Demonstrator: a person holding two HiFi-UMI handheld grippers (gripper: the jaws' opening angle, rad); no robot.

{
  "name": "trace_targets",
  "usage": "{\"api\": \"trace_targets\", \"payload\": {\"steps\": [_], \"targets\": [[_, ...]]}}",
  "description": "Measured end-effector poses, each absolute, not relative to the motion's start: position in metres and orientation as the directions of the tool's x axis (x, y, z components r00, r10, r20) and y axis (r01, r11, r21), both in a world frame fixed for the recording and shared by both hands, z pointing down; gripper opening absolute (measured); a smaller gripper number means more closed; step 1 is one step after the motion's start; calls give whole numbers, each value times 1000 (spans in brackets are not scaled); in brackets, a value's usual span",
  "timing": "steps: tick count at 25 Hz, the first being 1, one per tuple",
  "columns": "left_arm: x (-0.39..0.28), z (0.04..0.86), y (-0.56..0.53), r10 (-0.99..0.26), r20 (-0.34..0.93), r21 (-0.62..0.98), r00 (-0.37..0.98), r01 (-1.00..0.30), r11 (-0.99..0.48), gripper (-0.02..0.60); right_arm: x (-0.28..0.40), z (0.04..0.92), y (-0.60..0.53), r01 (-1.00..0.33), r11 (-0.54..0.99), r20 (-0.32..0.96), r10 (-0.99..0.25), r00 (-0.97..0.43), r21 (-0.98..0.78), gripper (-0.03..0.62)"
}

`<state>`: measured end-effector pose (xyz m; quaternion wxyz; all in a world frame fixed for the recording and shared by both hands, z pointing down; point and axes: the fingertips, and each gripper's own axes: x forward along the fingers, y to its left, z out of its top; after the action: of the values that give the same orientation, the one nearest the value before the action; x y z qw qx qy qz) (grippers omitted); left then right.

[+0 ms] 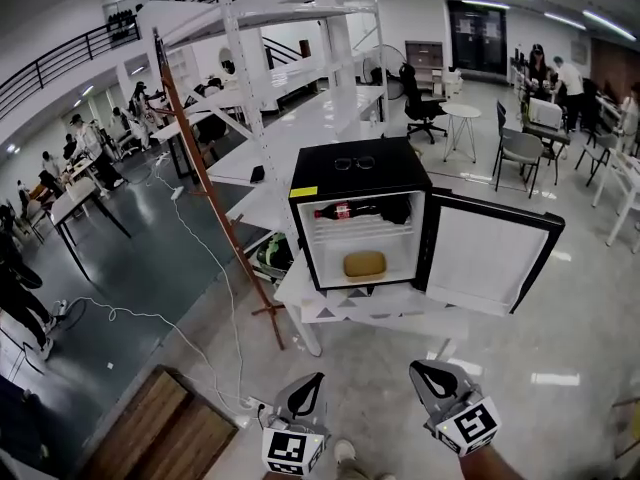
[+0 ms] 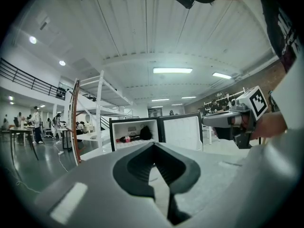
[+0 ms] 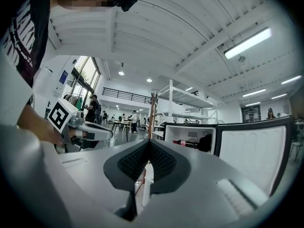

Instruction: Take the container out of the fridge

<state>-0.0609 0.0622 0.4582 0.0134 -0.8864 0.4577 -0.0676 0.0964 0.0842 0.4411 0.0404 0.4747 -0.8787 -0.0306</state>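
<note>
The task has hardly begun. The fridge [image 1: 360, 173] stands ahead of both grippers with its door [image 1: 490, 258] already swung wide, so the opening step is done. Reaching in, gripping and lifting out are all left.

The container [image 1: 365, 264], a low yellowish tub, sits on the lower shelf, well ahead of the left gripper [image 1: 313, 380] and the right gripper [image 1: 422, 371] and roughly between their lines of aim. At this range it is hard to say whether it has a lid or a rim to pinch. Neither gripper view shows it, since the jaws block the lower shelf.

Both grippers are held low and well short of the fridge. In each gripper view the jaws meet at their tips with nothing between them, so both are closed and empty. One will probably need to open before it goes in.

The open door juts out ahead and to the right of the right gripper, narrowing the approach from that side. The table [image 1: 330, 313] edge lies just below the shelf. A shelf above the container holds a bottle [image 1: 345, 210] and a dark object [image 1: 397, 209], leaving limited headroom. A leaning brown pole [image 1: 215, 203] stands ahead and to the left of the left gripper, well clear of the cavity. A straight, level approach looks the most open.
</note>
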Motion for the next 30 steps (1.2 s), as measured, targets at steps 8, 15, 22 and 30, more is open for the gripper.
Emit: {"api": "trace_targets", "payload": {"steps": [8, 15, 22, 30], "targets": [[-55, 463, 30, -799, 112, -79, 591, -796, -600, 2, 104, 446, 56, -849, 521, 57, -854, -518, 86, 25], [-51, 468, 2, -790, 118, -64, 602, -789, -611, 2, 108, 451, 31, -859, 505, 66, -863, -501, 79, 25], [-53, 466, -23, -782, 113, -60, 613, -781, -621, 2, 107, 448, 8, -870, 486, 63, -874, -482, 82, 25], [-61, 464, -49, -779, 118, -61, 615, -779, -624, 2, 100, 449, -17, -877, 475, 67, -879, -471, 73, 25]]}}
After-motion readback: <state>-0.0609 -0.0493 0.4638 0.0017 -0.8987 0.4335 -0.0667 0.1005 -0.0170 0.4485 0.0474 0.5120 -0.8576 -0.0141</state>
